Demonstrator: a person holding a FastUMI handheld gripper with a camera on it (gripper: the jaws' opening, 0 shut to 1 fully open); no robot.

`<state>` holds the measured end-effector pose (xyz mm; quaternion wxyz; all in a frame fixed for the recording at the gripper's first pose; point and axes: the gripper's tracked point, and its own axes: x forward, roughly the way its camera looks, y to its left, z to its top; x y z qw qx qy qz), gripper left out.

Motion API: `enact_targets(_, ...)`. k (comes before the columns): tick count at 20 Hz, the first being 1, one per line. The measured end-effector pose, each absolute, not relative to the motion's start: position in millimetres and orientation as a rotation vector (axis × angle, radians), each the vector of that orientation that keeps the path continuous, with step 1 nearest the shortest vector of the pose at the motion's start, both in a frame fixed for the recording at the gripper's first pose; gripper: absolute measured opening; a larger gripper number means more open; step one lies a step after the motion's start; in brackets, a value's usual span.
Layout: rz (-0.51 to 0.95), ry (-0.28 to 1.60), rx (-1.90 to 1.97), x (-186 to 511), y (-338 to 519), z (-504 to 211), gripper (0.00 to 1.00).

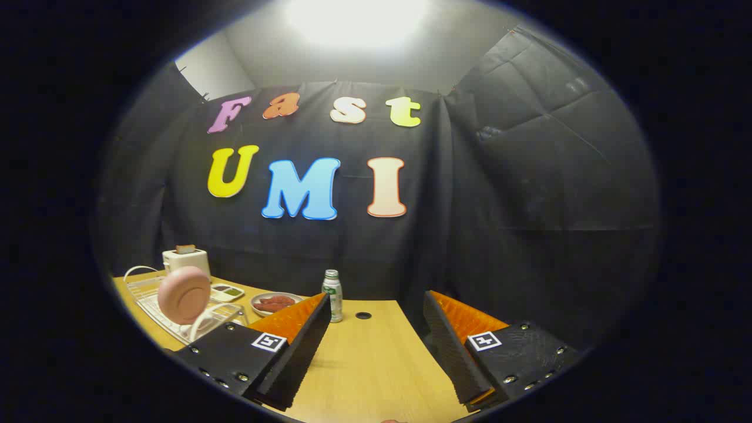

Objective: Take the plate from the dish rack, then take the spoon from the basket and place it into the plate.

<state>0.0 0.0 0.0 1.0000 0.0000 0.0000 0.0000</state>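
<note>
A pink plate point(183, 295) stands upright on its edge in a white wire dish rack point(154, 305), which sits on the wooden table point(376, 364) to the left of my fingers. My gripper point(376, 341) is open, held above the table, with only bare tabletop between its fingers. The plate is beyond and left of the left finger point(294, 352), well apart from it. I cannot make out a spoon or a basket.
Behind the rack stands a white toaster point(187, 259) with toast in it. A small white tray point(226, 291) and a bowl point(275, 303) of reddish food lie past the rack. A small bottle point(332, 295) stands ahead. A dark hole point(363, 315) marks the tabletop.
</note>
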Motion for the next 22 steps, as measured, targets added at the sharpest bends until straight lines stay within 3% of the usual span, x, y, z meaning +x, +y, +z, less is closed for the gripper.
enact_targets(8, 0.242, -0.074, 0.069, -16.6, 137.6, 84.7, 0.96)
enact_targets(13, 0.315, -0.147, 0.097, 0.3, 187.8, 134.6, 0.96)
enact_targets(22, 0.364, -0.009, 0.132, 65.0, 248.1, 127.3, 0.97)
